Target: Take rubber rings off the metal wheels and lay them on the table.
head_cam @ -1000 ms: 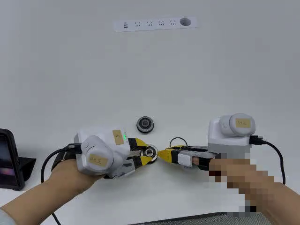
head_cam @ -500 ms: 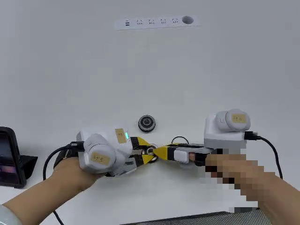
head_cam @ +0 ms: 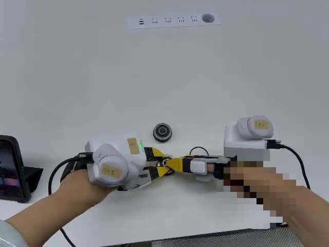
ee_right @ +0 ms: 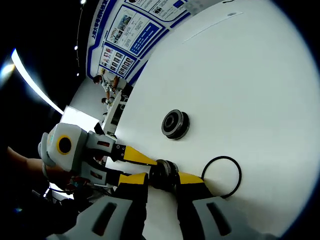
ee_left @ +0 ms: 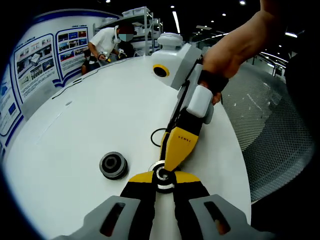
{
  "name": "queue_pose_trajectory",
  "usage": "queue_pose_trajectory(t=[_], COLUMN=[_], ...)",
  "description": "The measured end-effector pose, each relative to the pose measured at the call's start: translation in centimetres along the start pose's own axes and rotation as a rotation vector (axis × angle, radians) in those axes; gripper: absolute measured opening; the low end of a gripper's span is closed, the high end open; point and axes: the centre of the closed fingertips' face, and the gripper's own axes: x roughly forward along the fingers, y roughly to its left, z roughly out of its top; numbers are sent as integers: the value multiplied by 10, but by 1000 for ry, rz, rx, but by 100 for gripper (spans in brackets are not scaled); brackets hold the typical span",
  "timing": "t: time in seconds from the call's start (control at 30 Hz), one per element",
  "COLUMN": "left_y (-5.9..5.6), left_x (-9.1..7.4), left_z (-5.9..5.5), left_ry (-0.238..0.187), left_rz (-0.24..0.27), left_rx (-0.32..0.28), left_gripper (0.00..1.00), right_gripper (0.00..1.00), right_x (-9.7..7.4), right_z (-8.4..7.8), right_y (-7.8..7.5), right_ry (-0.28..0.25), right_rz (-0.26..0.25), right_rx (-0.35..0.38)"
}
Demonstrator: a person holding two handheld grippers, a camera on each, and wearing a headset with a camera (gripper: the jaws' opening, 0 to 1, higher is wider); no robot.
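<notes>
A small metal wheel (head_cam: 165, 165) with a dark rim is held just above the white table (head_cam: 103, 92) between both grippers. My left gripper (head_cam: 160, 166) comes in from the left and is shut on it; in the left gripper view its yellow tips (ee_left: 163, 179) clamp the wheel (ee_left: 163, 175). From the right, my right gripper (head_cam: 172, 164) meets the same wheel (ee_right: 164, 173), its jaws (ee_right: 163, 180) closed on either side. A second wheel (head_cam: 162, 131) with its black ring on lies flat behind. One loose rubber ring (head_cam: 199, 152) lies on the table by the right gripper.
A white power strip (head_cam: 175, 20) lies at the far side of the table. A dark tablet on a stand (head_cam: 11, 176) sits at the left edge. Cables (head_cam: 300, 164) trail from both grippers. The table's front edge (head_cam: 205, 237) is close, with mesh flooring below.
My right gripper has slid left, from just beside the held wheel onto it. The left gripper holds its place. The head camera has tilted slightly.
</notes>
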Motion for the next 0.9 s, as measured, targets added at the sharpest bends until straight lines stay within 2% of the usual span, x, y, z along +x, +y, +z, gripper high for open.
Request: queue_pose_trajectory(t=[0.43,0.9], left_y=[0,0], left_x=[0,0], left_z=[0,0], left_ry=[3,5], left_rz=[1,2], left_rx=[0,0], left_gripper=[13,13], right_gripper=[19,5], right_x=[-5,-6], right_z=[-1,-1], right_y=[2,-8], right_ry=[-6,-8], right_rz=[6,-20], right_rx=[15,30])
